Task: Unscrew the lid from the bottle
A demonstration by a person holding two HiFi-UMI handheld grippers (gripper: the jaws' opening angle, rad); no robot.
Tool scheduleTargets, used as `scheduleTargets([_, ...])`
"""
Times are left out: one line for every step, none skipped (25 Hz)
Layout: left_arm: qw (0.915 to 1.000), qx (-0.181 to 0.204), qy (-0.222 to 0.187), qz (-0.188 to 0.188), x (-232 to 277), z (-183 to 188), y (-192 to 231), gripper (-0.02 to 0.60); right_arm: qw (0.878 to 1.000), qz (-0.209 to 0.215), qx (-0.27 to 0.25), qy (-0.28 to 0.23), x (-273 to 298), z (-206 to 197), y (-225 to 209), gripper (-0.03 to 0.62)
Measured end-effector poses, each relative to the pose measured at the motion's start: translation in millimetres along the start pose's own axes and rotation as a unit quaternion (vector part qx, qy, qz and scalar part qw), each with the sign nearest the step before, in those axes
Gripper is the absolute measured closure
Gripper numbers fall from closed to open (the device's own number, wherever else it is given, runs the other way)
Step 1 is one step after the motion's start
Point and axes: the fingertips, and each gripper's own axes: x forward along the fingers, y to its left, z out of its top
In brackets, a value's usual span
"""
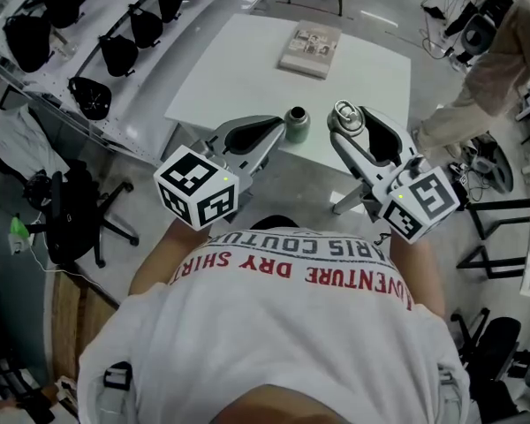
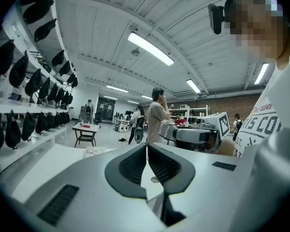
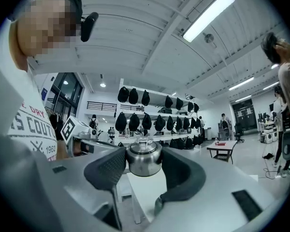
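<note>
A dark green bottle (image 1: 296, 124) stands upright and uncapped near the front edge of the white table (image 1: 247, 69). Its silver lid (image 1: 346, 114) is off the bottle and a little to its right, with my right gripper (image 1: 343, 124) shut on it. In the right gripper view the lid (image 3: 143, 158) sits squeezed between the two dark pads (image 3: 108, 168). My left gripper (image 1: 276, 130) is just left of the bottle, shut with nothing in it. In the left gripper view its jaws (image 2: 147, 147) meet, and the bottle does not show there.
A book (image 1: 310, 49) lies at the table's far side. Shelves with black bags (image 1: 93, 95) run along the left. A black office chair (image 1: 71, 215) stands at lower left. A person (image 1: 495, 69) stands at right beyond the table.
</note>
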Motion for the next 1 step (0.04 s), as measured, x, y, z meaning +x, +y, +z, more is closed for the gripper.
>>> scheduleTargets([1.0000,-0.001,0.001,0.001,0.9,-0.5,1.6,0.546,1.000,0.000,0.001,0.000,0.9,-0.3,-1.3,0.358])
